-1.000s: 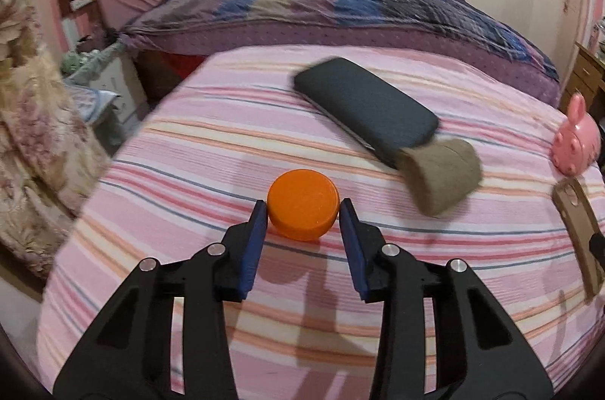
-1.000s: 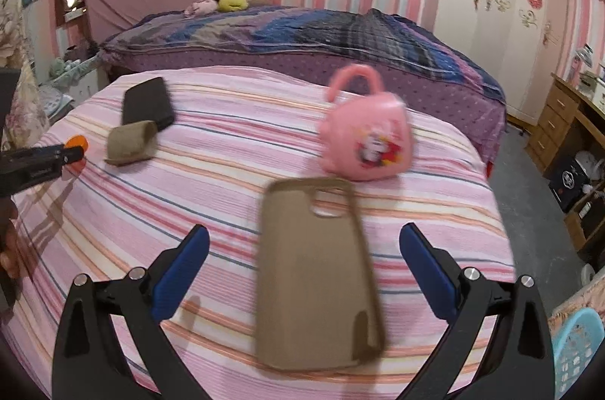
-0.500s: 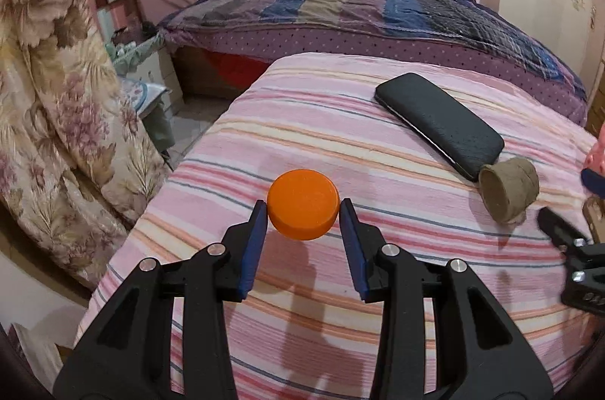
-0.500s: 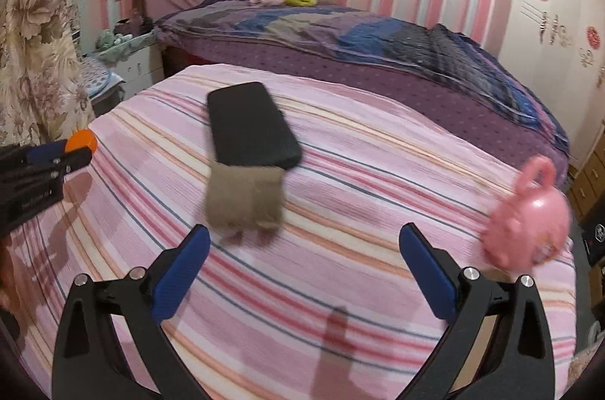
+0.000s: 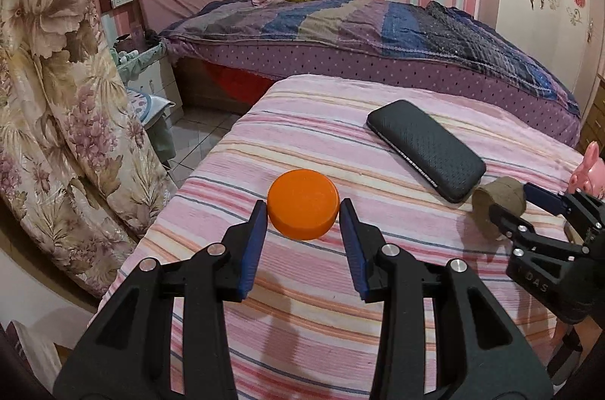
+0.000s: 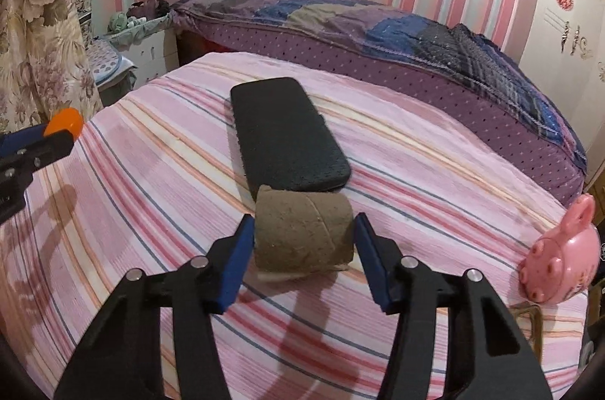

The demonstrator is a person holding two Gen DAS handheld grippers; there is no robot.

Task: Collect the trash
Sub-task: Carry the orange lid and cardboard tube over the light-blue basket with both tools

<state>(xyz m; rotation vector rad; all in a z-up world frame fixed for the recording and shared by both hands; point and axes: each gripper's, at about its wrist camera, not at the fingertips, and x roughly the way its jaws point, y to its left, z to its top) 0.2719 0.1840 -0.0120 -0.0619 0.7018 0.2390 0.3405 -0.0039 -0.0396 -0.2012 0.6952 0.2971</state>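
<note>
You are holding the orange cap (image 5: pixel 302 204) clamped between the blue pads of your left hand-held gripper (image 5: pixel 302 224), lifted clear of the striped bed (image 5: pixel 310 124), so that piece of trash is already secured and ready to carry off. Your right hand-held gripper (image 6: pixel 302 241) is straddling the brown cardboard roll (image 6: pixel 304 230), which is lying on its side on the bed with one pad at each end; its jaws have just been closing from wide apart to a medium gap. The pads are standing right at the roll's ends, but you cannot tell whether they are pressing yet, so judge it as not yet gripped. Taking it end to end seems sensible, since squeezing across the hollow tube would likely crush it.

Just beyond the roll, touching or nearly touching its far side, the black case (image 6: pixel 285 135) is lying flat; it is probably not trash. Off to the right of that gripper, well apart, the pink toy kettle (image 6: pixel 559 264) is sitting near the bed's edge.

Compared with a second ago, your right gripper is no longer over the tan phone case beside the kettle; it has swung across to the roll. Your left gripper has carried the cap sideways, and the floral curtain (image 5: pixel 56 120) is now filling more of its left side.
</note>
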